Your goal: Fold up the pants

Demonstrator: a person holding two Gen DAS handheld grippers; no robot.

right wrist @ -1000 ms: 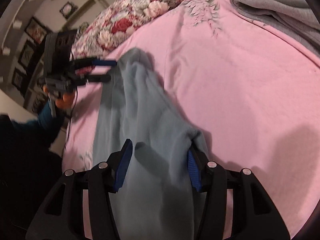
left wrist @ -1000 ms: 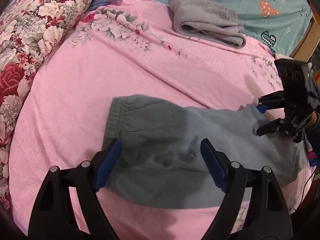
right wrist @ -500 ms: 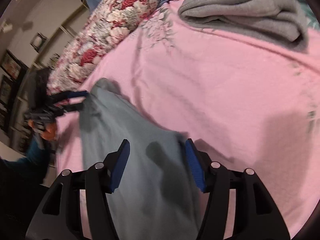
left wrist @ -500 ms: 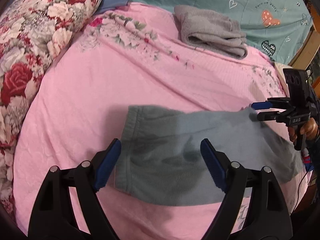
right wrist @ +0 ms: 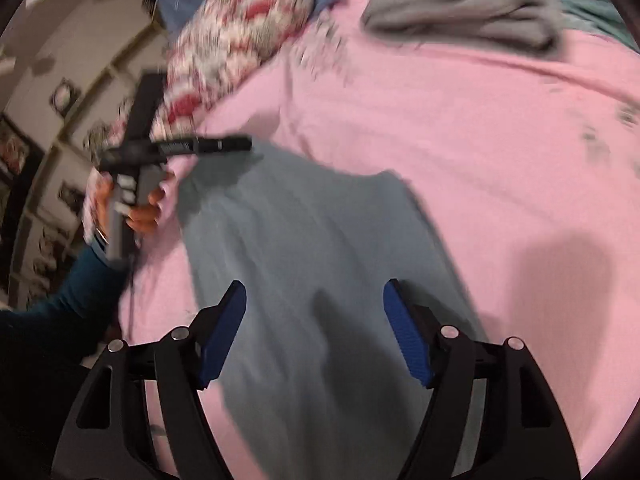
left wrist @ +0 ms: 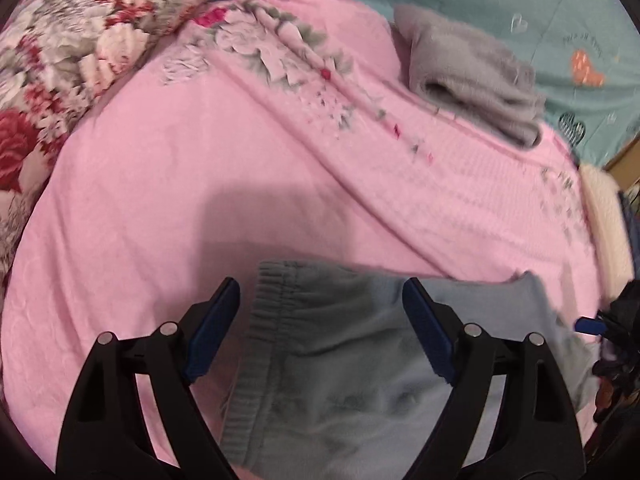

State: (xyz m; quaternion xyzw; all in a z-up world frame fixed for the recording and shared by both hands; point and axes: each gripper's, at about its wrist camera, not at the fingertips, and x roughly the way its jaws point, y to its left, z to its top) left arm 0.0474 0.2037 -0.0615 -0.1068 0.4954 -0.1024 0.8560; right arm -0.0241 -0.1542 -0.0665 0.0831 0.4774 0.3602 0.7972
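The grey-blue fleece pants (left wrist: 352,364) lie flat across the pink floral bedspread (left wrist: 168,184) of the bed, ribbed waistband on the left. The left gripper (left wrist: 320,332) hovers above the waistband, fingers wide apart, holding nothing. The right gripper (right wrist: 314,332) hovers above the leg section, fingers wide apart. A folded grey towel (left wrist: 472,72) lies well apart.

Grey-blue pants (left wrist: 360,368) — pink bedspread (left wrist: 160,184) (floral print), red-rose pillow (left wrist: 80,36), grey towel (left wrist: 472,76).
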